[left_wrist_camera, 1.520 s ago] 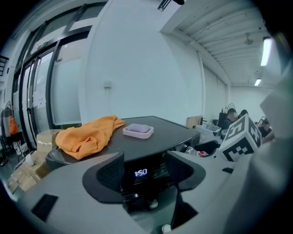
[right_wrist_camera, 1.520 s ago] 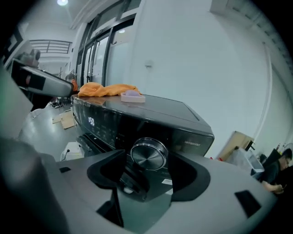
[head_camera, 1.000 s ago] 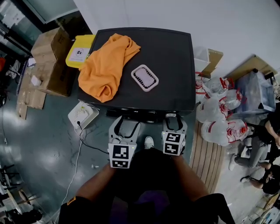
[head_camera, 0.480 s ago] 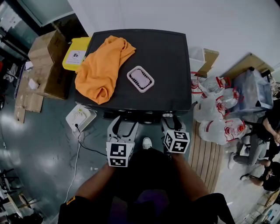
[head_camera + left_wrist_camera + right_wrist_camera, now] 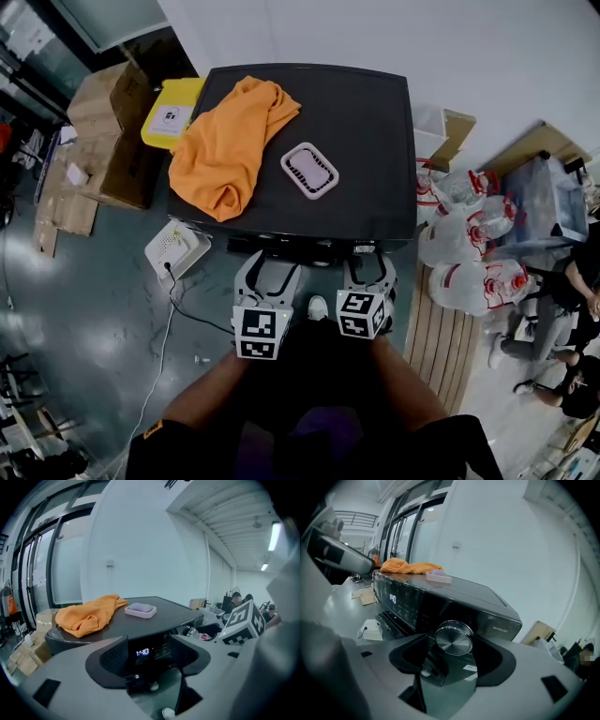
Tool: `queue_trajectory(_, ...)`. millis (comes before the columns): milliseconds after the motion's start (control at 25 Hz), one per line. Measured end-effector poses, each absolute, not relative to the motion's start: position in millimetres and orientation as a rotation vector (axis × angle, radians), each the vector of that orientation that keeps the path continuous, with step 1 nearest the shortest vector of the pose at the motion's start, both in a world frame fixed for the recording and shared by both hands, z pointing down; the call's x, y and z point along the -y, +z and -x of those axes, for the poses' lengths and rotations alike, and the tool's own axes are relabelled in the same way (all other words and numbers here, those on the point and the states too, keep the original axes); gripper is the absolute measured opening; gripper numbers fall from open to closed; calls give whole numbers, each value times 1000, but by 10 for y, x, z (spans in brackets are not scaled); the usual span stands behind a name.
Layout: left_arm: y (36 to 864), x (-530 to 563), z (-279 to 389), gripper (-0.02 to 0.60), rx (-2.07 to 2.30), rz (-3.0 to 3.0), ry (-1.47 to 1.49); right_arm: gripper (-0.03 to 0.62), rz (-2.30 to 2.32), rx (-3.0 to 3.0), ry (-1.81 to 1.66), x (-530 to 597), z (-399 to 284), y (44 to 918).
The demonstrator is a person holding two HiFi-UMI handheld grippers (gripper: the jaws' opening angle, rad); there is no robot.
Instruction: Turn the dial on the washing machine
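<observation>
The right gripper has jaws just opened wider, flanking the dial at their 12 o'clock without pressing it. The left gripper hangs released, empty. Closing off-centre, the pads may slip off the smooth rim.

On the washing machine display — lit digits "1:40"

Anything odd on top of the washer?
An orange cloth lies crumpled across the left half of the washing machine top, beside a small pink tray. Both sit loose there. Nothing looks spilled or damaged.
</observation>
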State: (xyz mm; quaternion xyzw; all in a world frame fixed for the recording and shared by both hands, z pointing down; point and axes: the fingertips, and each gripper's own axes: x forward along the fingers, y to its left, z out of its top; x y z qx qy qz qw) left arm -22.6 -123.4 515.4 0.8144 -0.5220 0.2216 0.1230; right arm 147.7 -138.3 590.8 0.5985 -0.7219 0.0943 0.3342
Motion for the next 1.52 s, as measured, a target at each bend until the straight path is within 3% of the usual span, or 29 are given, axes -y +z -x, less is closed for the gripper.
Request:
queue_trajectory(400,5234,1199,247,284,1512,-2358,668,278,-1582,1842,289,1431,-1539,5949)
queue_trajectory(920,5394,1209,162,284,1452,-2338,690,281,-1690,2120,939,1456,-1630,6022)
queue_trajectory(1520,5377,1191,189,284,1466,-2338,706,285,-1561,1897,275,1375,-1540,5927)
